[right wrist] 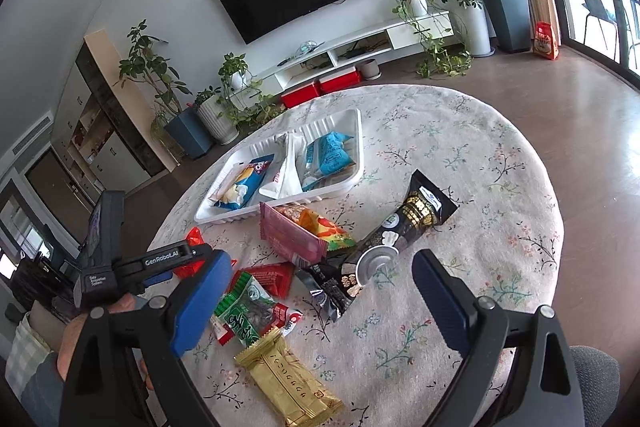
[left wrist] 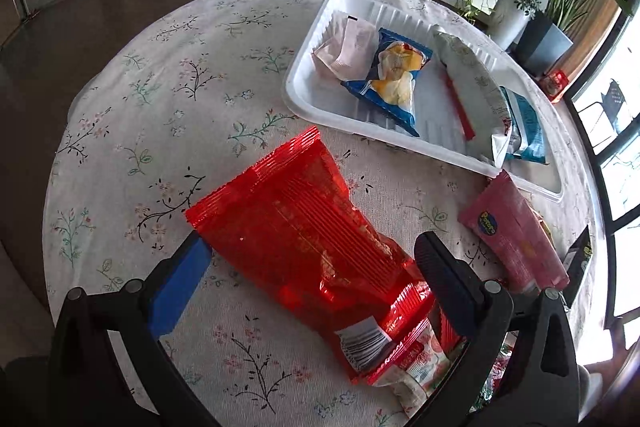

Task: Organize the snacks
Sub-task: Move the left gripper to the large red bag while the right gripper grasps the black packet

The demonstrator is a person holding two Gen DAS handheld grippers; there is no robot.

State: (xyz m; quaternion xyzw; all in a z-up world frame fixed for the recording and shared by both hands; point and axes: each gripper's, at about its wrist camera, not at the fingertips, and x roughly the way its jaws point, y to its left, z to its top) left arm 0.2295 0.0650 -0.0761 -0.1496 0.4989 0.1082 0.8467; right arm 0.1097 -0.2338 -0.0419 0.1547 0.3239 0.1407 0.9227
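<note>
Task roughly a third done, judging by what lies where. White tray on the worktop already holds four snacks: a pale pink pack, a blue pack, a tall white bag and a light-blue pack; a red strip lies between blue pack and white bag, unclear what it is.

Still loose on the worktop: red bag, pink pack, orange pack, black bag, a smaller black pack, green pack, gold pack, plus small red packs around the green one.

Left gripper wide open, fingers straddling the red bag, not closed on it. This looks like the next pick, tray just beyond it.

Right gripper wide open, empty, hovering over the loose pile.
</note>
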